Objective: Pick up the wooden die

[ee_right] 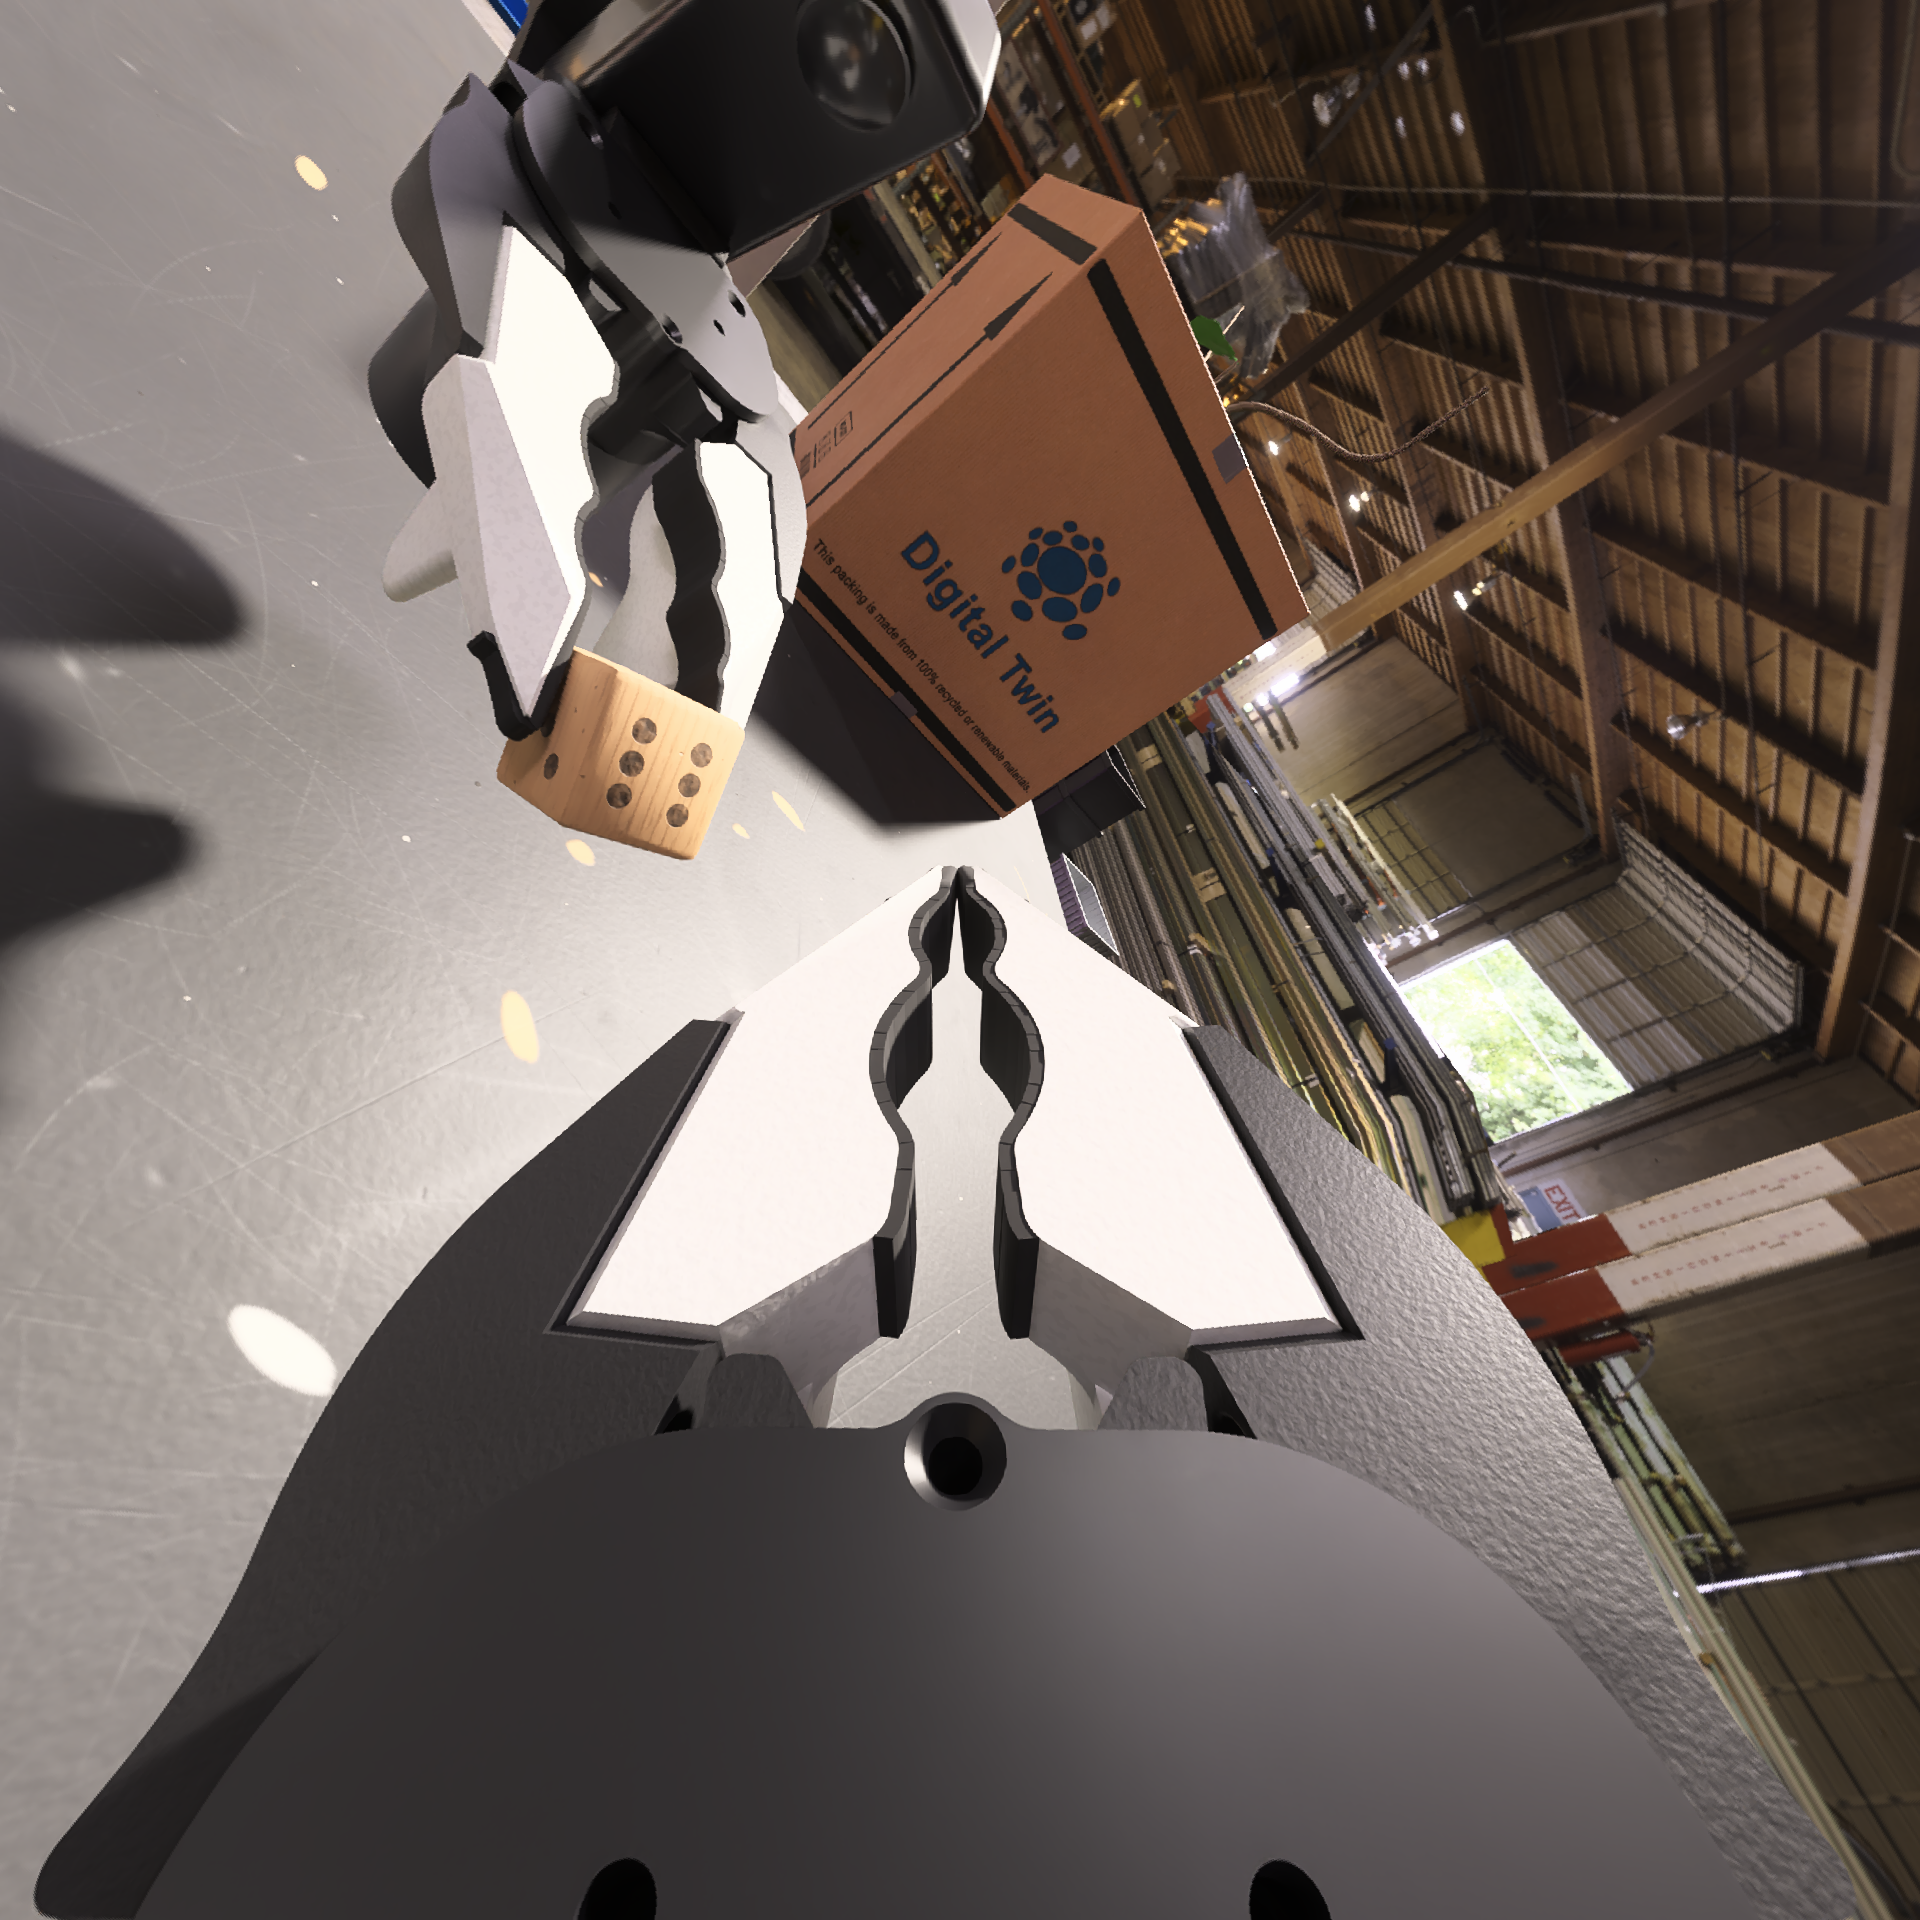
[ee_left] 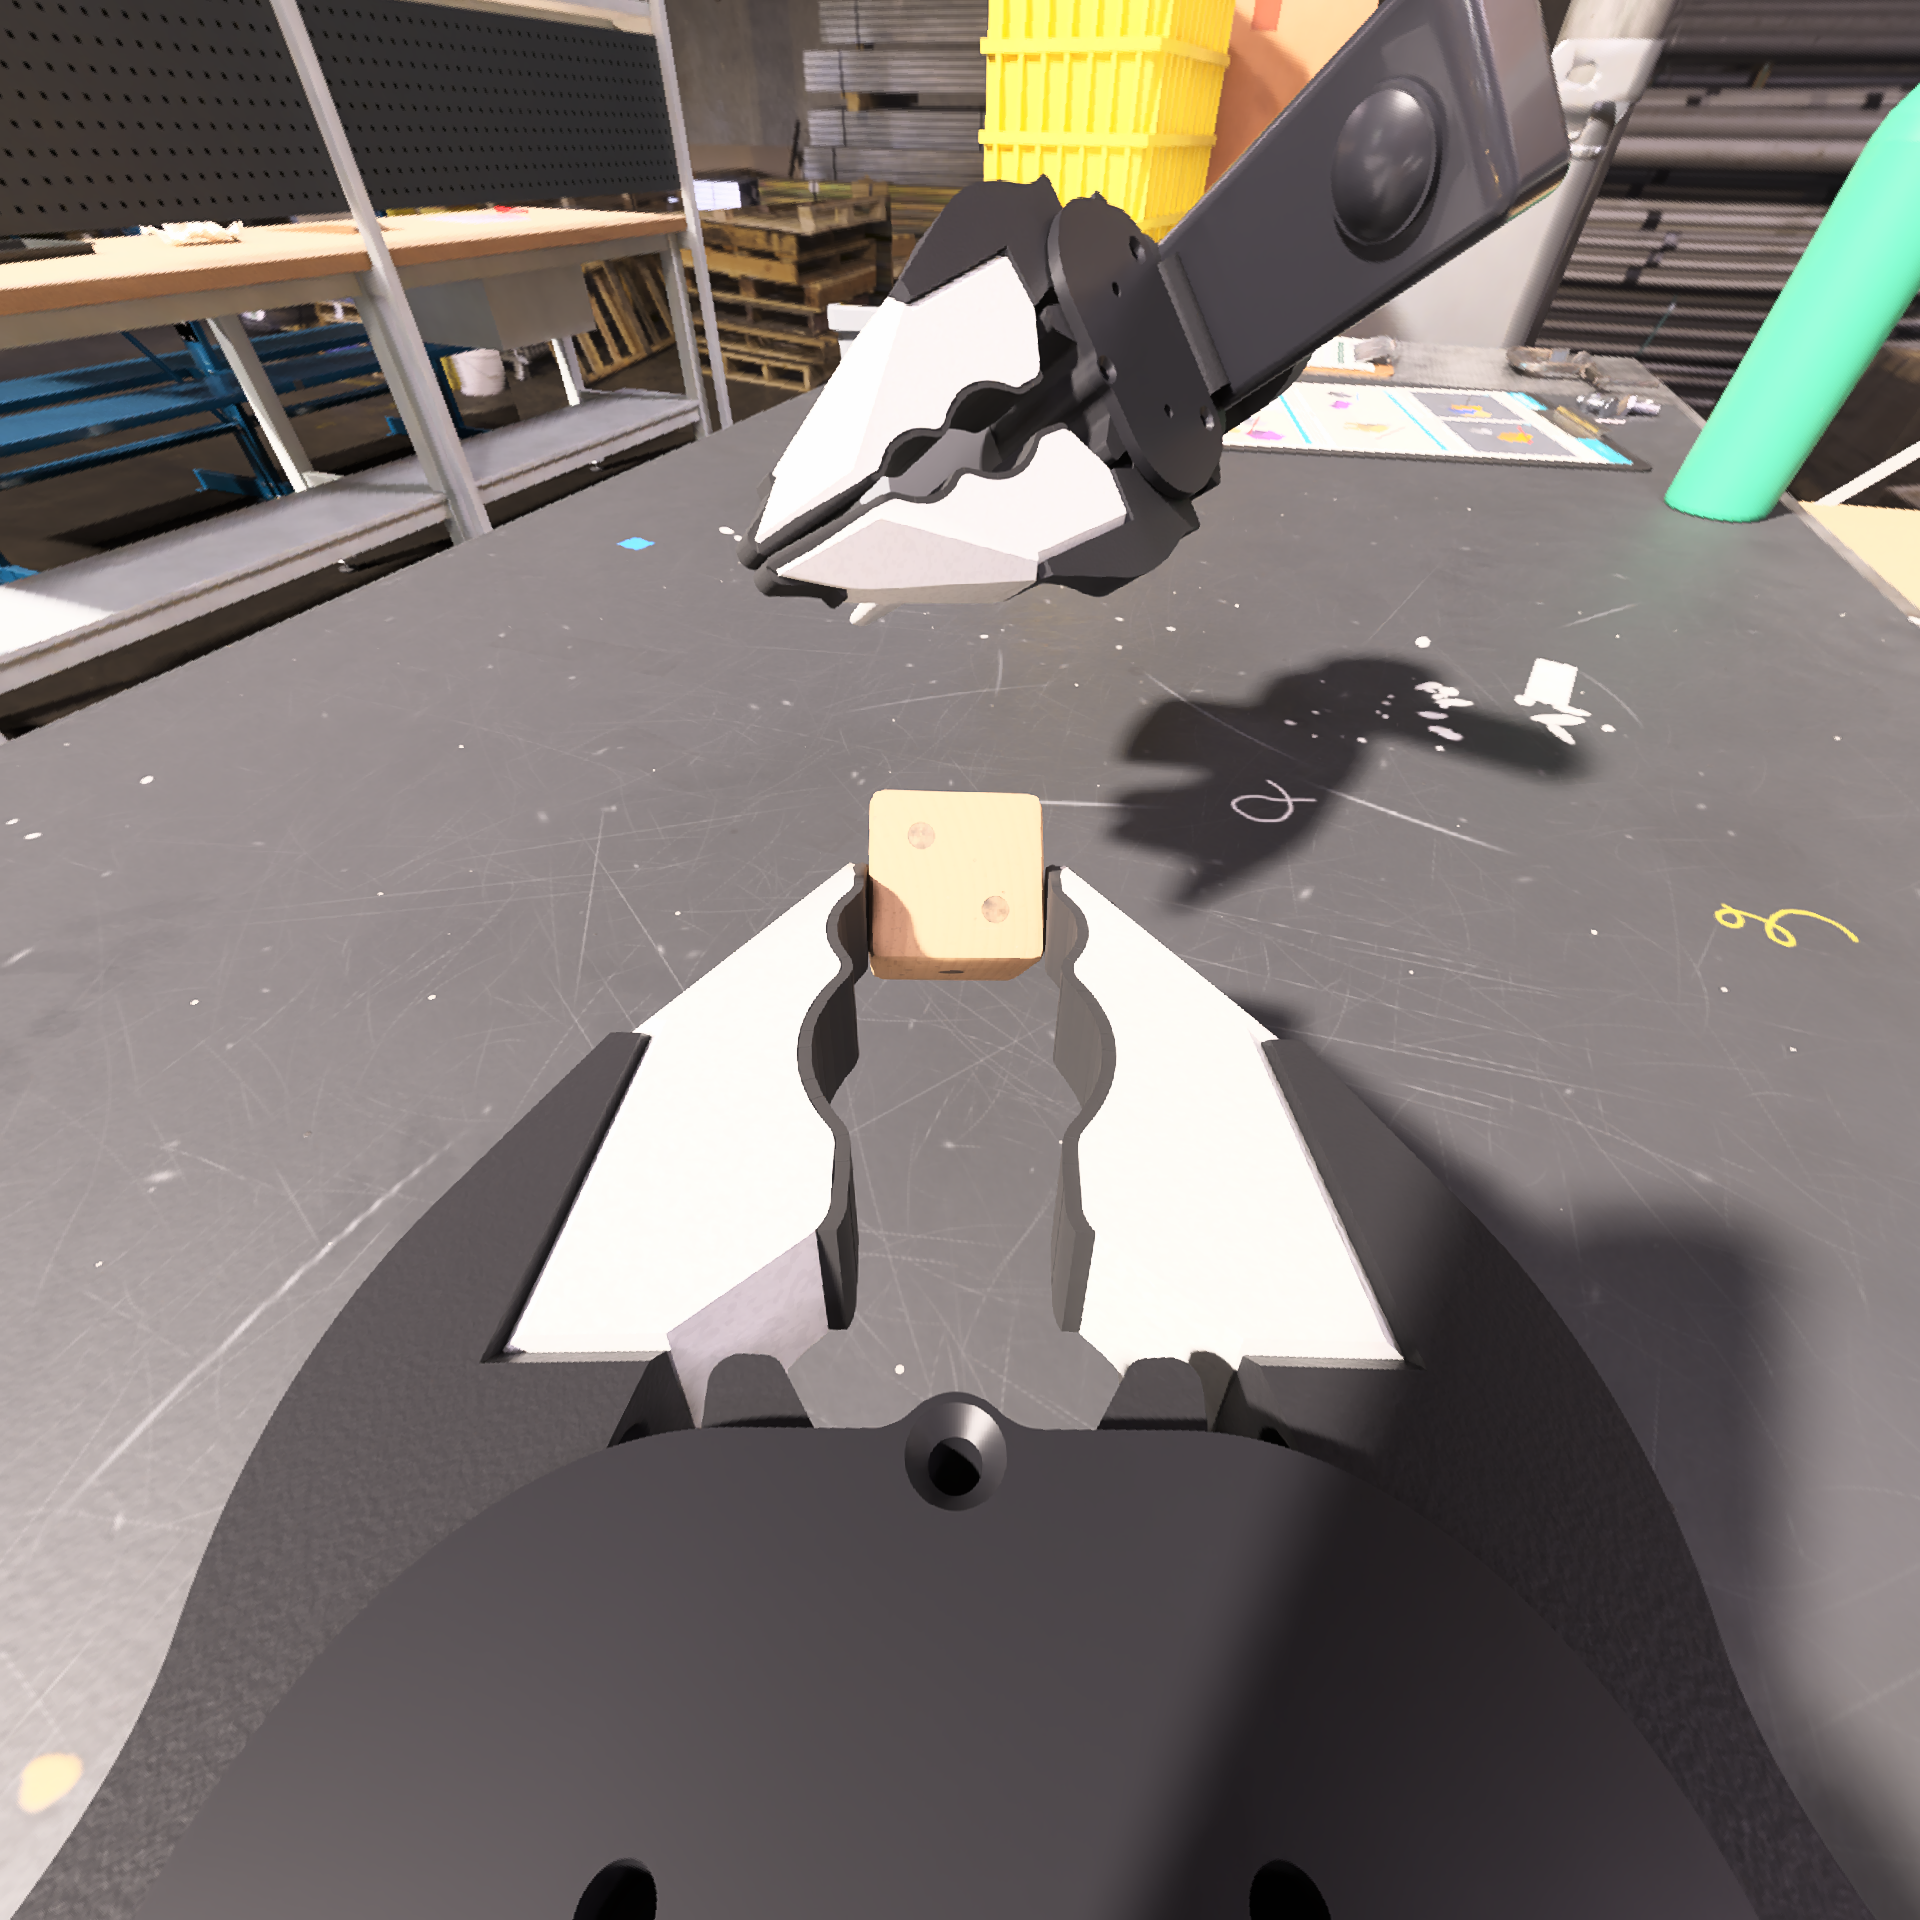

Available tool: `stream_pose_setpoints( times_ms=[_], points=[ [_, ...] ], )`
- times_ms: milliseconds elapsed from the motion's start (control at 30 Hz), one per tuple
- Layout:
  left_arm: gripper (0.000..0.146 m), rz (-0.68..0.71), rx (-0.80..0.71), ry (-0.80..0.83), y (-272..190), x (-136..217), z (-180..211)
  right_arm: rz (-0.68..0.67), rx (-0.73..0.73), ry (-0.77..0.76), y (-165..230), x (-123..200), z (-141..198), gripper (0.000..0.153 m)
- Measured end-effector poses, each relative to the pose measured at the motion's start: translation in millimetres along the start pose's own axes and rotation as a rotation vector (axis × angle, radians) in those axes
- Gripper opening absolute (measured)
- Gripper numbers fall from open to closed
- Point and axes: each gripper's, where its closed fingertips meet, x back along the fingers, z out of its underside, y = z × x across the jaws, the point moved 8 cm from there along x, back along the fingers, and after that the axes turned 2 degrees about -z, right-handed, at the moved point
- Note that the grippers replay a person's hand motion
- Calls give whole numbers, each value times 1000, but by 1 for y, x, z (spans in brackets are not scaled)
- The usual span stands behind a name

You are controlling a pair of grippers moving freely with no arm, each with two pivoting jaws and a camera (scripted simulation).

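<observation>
The wooden die (ee_left: pixel 954 883) is a pale cube with dark pips, gripped between the tips of my left gripper (ee_left: pixel 956 914), which is shut on it and holds it above the dark grey table (ee_left: pixel 416 987). In the right wrist view the same die (ee_right: pixel 623 764) hangs between the left gripper's fingers (ee_right: pixel 530 582), clear of the table. My right gripper (ee_right: pixel 958 883) is shut and empty, its tips touching. It also shows in the left wrist view (ee_left: pixel 769 551), hovering beyond the die, above the table.
A cardboard box (ee_right: pixel 1049 499) stands on the table behind the left gripper. A green tube (ee_left: pixel 1808 322) rises at the far right, with a printed sheet (ee_left: pixel 1434 421) next to it. A workbench with shelves (ee_left: pixel 312 260) stands past the table's left edge.
</observation>
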Motion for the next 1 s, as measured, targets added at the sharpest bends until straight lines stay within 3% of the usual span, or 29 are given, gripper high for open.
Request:
stream_pose_setpoints(
  times_ms=[1000],
  points=[
    [33,0,-53,83,-4,-9,7,-67,5,45,17,-9,2,0]
  ],
)
